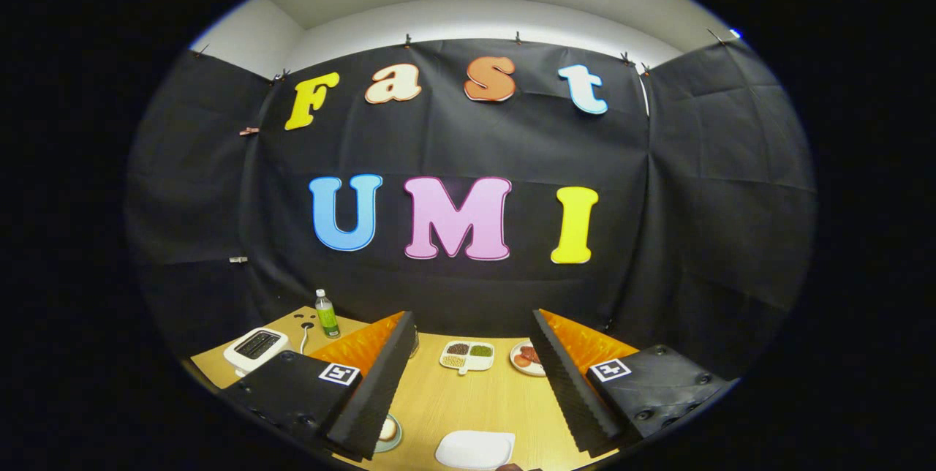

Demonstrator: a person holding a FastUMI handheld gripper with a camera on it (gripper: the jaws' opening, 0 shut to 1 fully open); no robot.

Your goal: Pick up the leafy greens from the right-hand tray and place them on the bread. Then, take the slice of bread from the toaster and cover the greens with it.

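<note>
Tongs (468, 383) gape empty above the worktop (439, 401), toaster (254, 349) at ten o'clock; limp, light greens will likely want a gentle pinch at the stems

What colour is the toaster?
White, with a dark slot on top; the toaster shows in the gripper view, beyond the open gripper, beside a bottle.

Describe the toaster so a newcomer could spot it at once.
Start at the wooden table below the black cloth wall. The toaster sits near its far corner, beyond the open tool's left-hand finger, beside a green bottle. It is the lone white boxy appliance with dark top slots.
</note>
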